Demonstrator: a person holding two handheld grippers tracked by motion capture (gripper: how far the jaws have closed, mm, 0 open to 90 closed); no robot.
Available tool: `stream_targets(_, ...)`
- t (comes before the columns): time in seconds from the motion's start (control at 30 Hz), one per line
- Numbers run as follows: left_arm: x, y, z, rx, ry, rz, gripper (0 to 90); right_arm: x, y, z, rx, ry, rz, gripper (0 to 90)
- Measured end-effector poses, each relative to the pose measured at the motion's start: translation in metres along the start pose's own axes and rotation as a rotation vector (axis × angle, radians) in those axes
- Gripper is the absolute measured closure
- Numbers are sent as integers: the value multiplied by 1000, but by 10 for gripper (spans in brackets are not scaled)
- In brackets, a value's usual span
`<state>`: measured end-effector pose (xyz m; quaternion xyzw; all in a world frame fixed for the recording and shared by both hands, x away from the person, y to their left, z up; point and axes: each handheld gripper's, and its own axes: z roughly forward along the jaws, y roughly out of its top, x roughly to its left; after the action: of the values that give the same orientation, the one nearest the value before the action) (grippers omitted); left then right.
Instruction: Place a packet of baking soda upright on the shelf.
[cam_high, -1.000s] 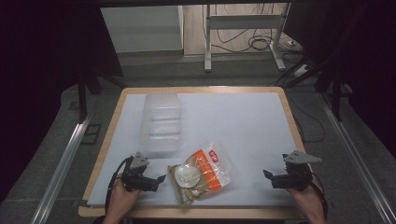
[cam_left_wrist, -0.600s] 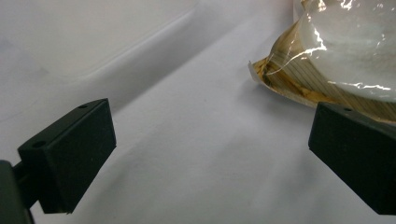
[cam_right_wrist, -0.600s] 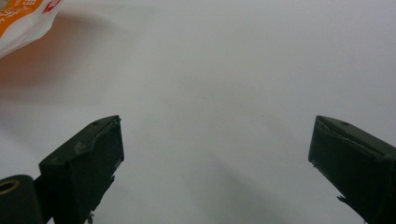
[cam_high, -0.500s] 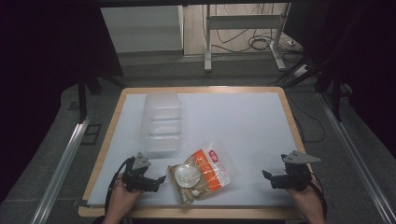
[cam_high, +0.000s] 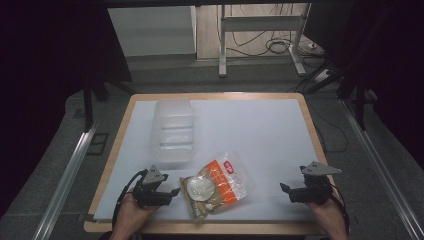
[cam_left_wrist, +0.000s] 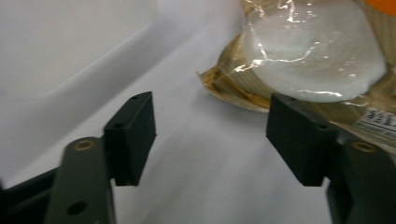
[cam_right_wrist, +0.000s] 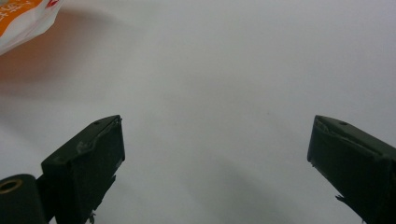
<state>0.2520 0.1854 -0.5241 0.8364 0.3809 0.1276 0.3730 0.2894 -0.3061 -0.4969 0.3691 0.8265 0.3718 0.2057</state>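
Two grippers sit low at the near edge of the white table (cam_high: 260, 130), one in each hand. Starting left: a clear plastic container (cam_high: 173, 131) lies toward the far left of the table, and honestly I can't tell what's in it, if anything. Closer in, the left gripper (cam_high: 169, 192) has its jaws spread apart with nothing between them, pointed at a crinkly clear-and-orange snack bag (cam_high: 216, 184) just beside it. In the left gripper view the bag (cam_left_wrist: 308, 60) has a pale round thing inside, and its corner sits right by one jaw, not pinched. Over on the right, the right gripper (cam_high: 286, 190) is wide open too, well apart from the bag, over bare table.
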Motion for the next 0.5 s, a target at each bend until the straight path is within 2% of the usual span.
stream_targets(0.1, -1, 1, 1, 19, -36, -3, 441, 0, 0, 0, 2, 2, 0, 45)
stream_targets(0.17, -3, 1, 2, 30, -55, 11, 513, 0, 0, 1, 7, 4, -4, 46)
stream_targets(0.27, -5, 1, 4, 68, -74, 45, 657, 1, 0, 2, 11, 5, -6, 47)
stream_targets(0.33, -8, 1, 6, 104, -82, 83, 752, 1, 0, 2, 14, 6, -6, 48)
stream_targets(0.4, -12, 1, 11, 136, -98, 108, 818, 1, 0, 2, 13, 9, -6, 49)
stream_targets(0.5, -19, 3, 14, 148, -120, 129, 879, 1, 0, 3, 17, 15, -4, 51)
